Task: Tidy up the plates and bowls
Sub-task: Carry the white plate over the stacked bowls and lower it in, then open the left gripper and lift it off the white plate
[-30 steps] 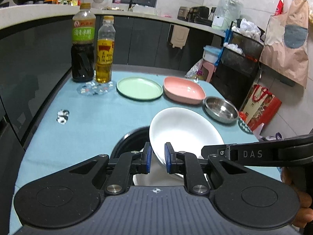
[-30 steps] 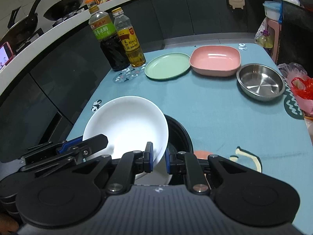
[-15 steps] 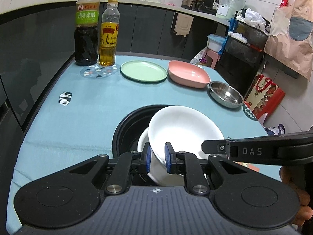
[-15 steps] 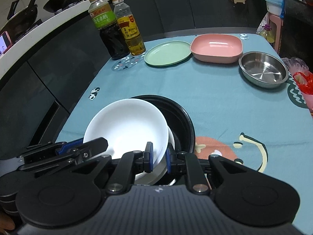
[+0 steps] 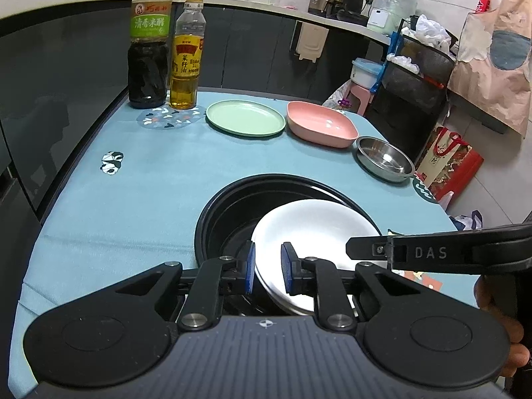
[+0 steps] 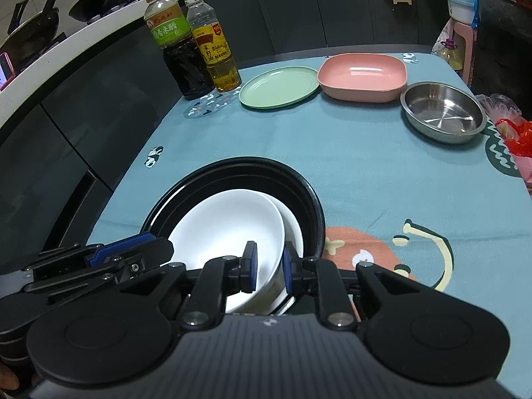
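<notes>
A white bowl (image 5: 316,226) (image 6: 229,229) rests on another white dish inside a large black round pan (image 5: 232,193) (image 6: 259,169) on the blue tablecloth. My left gripper (image 5: 268,272) straddles the bowl's near left rim, its jaws slightly parted with a gap showing. My right gripper (image 6: 268,271) straddles the bowl's near right rim in the same way. A green plate (image 5: 245,122) (image 6: 279,87), a pink square bowl (image 5: 321,128) (image 6: 362,76) and a steel bowl (image 5: 384,161) (image 6: 442,111) sit in a row at the back.
A dark vinegar bottle (image 5: 149,50) (image 6: 176,50) and a yellow oil bottle (image 5: 185,56) (image 6: 214,46) stand at the back left on a patterned coaster. The table's right edge drops to bags (image 5: 449,163) on the floor. Dark cabinets run behind.
Both grippers lowered the white bowl from above the table into the black pan. The jaws have widened a little around its rim.
</notes>
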Motion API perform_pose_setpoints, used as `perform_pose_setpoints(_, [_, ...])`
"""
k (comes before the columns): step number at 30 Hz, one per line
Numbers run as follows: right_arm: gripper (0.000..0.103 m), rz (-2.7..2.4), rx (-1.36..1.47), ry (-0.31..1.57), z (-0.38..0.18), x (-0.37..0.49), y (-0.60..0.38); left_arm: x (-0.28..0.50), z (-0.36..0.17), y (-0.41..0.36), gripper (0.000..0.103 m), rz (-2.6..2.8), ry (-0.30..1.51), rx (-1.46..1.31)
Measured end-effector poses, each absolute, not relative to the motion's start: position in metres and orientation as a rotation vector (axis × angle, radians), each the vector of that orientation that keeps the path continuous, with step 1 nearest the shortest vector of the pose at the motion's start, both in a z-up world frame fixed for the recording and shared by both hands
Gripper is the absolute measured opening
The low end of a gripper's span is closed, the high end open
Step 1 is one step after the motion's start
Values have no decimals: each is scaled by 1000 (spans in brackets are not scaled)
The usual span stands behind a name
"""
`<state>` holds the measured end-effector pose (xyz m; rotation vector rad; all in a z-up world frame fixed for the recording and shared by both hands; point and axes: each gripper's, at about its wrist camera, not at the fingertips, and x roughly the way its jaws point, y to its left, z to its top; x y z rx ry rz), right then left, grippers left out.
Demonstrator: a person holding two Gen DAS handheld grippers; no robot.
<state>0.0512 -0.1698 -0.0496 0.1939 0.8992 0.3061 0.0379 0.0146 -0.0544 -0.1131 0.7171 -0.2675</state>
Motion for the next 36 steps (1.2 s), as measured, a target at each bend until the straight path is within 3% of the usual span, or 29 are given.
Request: perform_pose_setpoints(36, [8, 294, 281, 850, -46, 47, -200, 39, -62, 20, 17, -239, 745, -111])
